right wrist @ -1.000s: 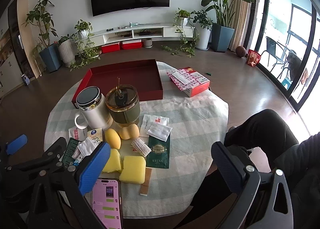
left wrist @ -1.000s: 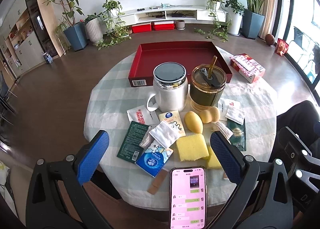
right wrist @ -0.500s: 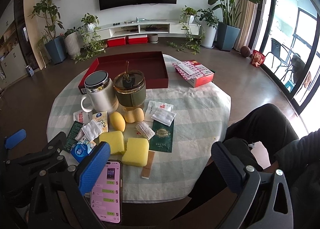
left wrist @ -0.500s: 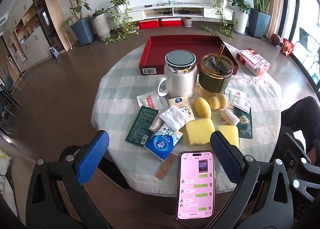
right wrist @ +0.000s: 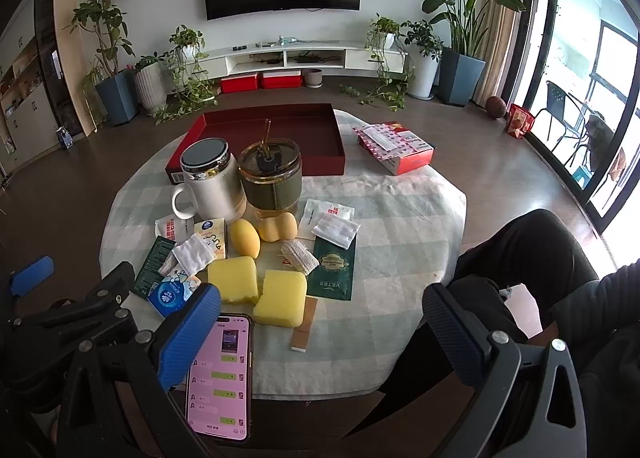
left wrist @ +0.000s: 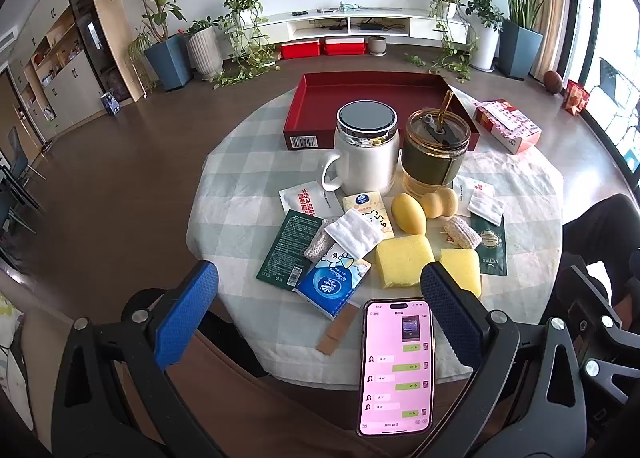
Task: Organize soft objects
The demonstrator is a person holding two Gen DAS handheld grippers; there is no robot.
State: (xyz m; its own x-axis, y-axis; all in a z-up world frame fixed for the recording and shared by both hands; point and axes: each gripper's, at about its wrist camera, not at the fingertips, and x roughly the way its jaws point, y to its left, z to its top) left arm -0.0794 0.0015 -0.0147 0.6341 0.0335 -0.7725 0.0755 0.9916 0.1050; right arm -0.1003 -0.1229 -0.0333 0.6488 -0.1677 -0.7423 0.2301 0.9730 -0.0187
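- The red tray (left wrist: pixel 372 97) stands empty at the desk's far side, behind the white mug (left wrist: pixel 366 153).
- Two yellow sponges (left wrist: pixel 404 260) lie nearer than the mug, ahead of the left tool (left wrist: pixel 320 290), the nearer tool.
- Both tools, right tool (right wrist: pixel 320 322) included, are spread wide and empty.
- Since earlier, both tools have been drawn back.

Two yellow sponges (left wrist: pixel 404 260) (left wrist: pixel 462 268) flat, just beside each other, near table's front edge.
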